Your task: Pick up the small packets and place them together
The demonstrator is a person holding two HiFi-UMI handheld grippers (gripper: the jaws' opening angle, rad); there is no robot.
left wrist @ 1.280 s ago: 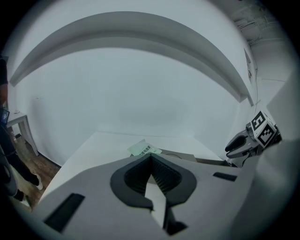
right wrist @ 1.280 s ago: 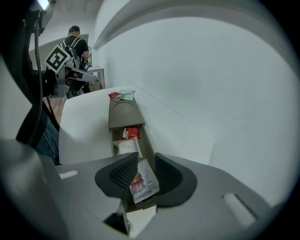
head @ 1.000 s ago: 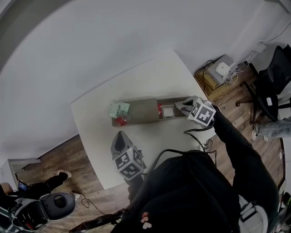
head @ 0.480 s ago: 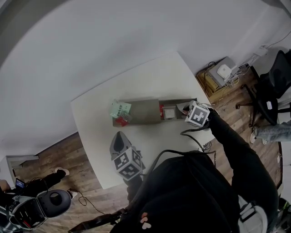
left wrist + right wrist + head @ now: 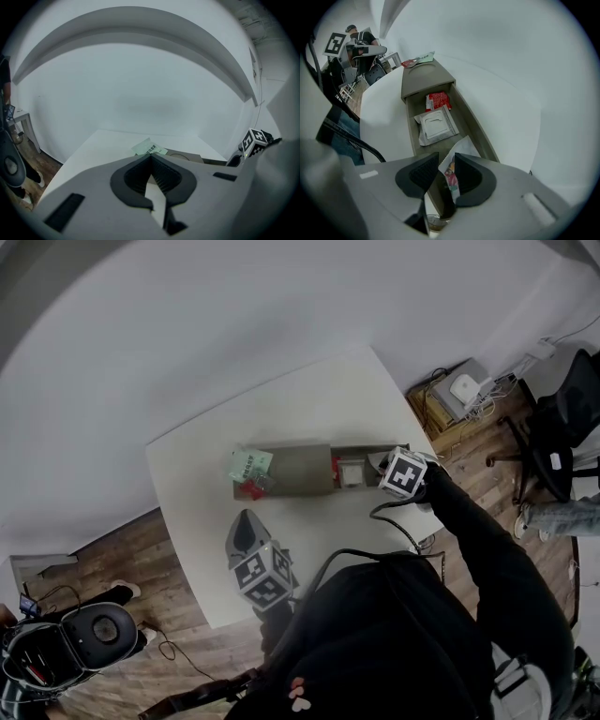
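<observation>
Fingers [image 5: 419,174] of my right gripper [image 5: 446,157] are clenched on a white printed packet [image 5: 459,146]. I have it over the open end of the long brown tray [image 5: 424,77], the end nearest the desk's [image 5: 309,409] right edge. Inside that open trough I see a white sachet [image 5: 436,125] lying flat, with a red packet [image 5: 437,101] just beside it, further along. On the tray's covered end, toward the desk's left edge, a green packet [image 5: 249,465] and a second red packet [image 5: 250,489] rest side by side. My left gripper [image 5: 151,157] hovers over the desk's near edge, its fingers [image 5: 133,176] pressed together on nothing.
</observation>
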